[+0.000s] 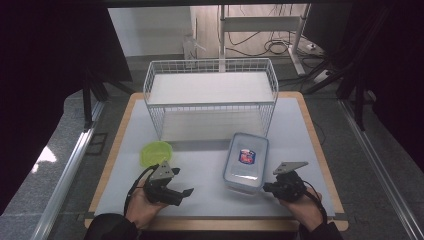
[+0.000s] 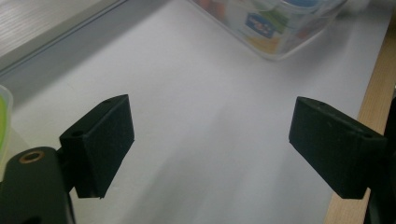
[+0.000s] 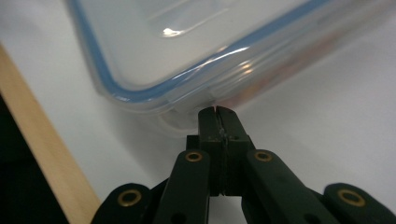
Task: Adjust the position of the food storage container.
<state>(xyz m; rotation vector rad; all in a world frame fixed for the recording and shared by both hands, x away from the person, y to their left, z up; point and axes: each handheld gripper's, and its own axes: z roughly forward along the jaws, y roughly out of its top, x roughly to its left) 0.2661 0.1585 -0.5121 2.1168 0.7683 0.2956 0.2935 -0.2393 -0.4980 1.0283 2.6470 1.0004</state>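
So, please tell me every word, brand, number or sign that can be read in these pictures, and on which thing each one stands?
No text can be read.
Red and blue sticker on the lid of the clear container: too small and blurred to read.
Coloured label seen through the container wall, left gripper view: blurred, unreadable.
Green bowl, wire basket, left gripper, right gripper: no markings visible.

Your high view shows a bright white surface (image 1: 210, 165) with dark, vignetted corners; glare streaks the clear blue-rimmed plastic lidded box (image 3: 196, 51), blurred in both gripper views.
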